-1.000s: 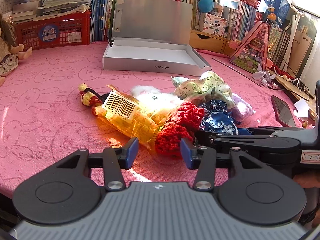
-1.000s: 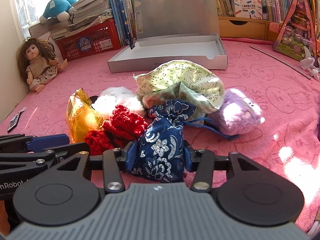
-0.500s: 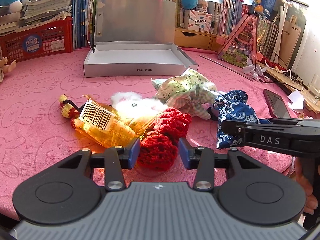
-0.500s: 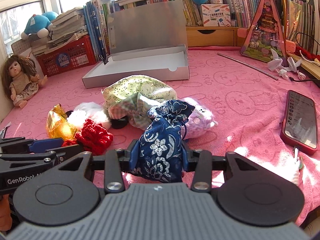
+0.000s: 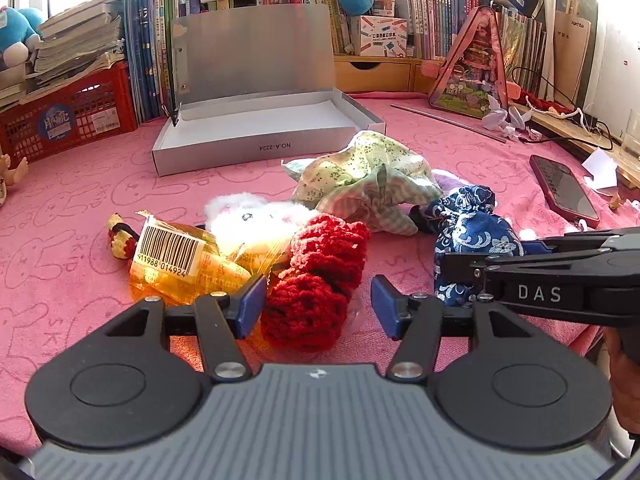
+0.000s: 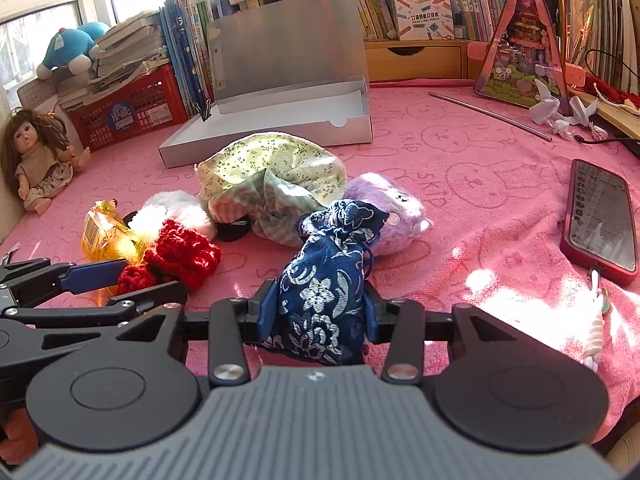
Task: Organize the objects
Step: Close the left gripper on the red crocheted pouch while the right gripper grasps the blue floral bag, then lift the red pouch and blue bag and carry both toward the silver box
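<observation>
Since a second ago my left gripper [image 5: 318, 304] is opening off the chunky red crochet piece [image 5: 320, 276] lying near on the pink cloth [image 5: 60, 200], while my right gripper [image 6: 318, 314] pinches the blue floral pouch [image 6: 324, 280].

Count on the counter [image 6: 460, 152]: one open silver box [image 6: 280, 116]; two cloth pouches, one blue [image 6: 324, 280], one green [image 6: 272, 164]; one red knitted piece [image 5: 320, 276]; one yellow packet [image 5: 180, 264]; two plush toys, one white [image 5: 256, 216], one purple [image 6: 392, 208]; one phone [image 6: 600, 220]; one doll [image 6: 32, 160]; one red crate [image 6: 128, 112]; two claws [image 5: 316, 304] [image 6: 318, 312].
</observation>
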A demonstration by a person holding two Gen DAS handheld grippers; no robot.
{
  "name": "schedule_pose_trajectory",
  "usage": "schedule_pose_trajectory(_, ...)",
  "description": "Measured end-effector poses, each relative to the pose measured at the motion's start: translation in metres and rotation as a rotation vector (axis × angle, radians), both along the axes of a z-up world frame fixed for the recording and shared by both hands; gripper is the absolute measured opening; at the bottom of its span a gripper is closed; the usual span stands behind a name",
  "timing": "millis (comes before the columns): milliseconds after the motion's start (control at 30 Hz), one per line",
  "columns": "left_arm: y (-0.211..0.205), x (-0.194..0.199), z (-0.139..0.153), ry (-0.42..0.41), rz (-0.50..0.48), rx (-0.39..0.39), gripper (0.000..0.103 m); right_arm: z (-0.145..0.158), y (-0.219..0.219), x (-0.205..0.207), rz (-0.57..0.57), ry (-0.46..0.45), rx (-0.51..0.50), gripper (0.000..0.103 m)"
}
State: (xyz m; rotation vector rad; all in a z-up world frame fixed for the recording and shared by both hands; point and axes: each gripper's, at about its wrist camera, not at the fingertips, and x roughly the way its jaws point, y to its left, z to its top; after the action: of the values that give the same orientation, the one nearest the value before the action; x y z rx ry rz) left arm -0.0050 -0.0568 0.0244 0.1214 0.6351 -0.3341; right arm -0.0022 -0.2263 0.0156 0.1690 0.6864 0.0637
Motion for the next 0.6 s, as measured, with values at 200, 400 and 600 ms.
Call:
schedule_pose_trajectory(200,0.0,-0.011,0.006,-0.024,-0.008,0.012,0.039,0.0,-0.006,0.0,-0.024,-0.006,0.006,0.048)
schedule_pose_trajectory(400,0.002,-0.007,0.001,-0.004,0.001,-0.015,0.042,-0.001,-0.003,0.0,-0.011,-0.002,0.0,0.048)
schedule_pose_trajectory(600,0.005,0.011,-0.009,0.067,0.027,-0.072,0.054,-0.001,-0.002,-0.001,-0.008,-0.002,-0.002,0.048)
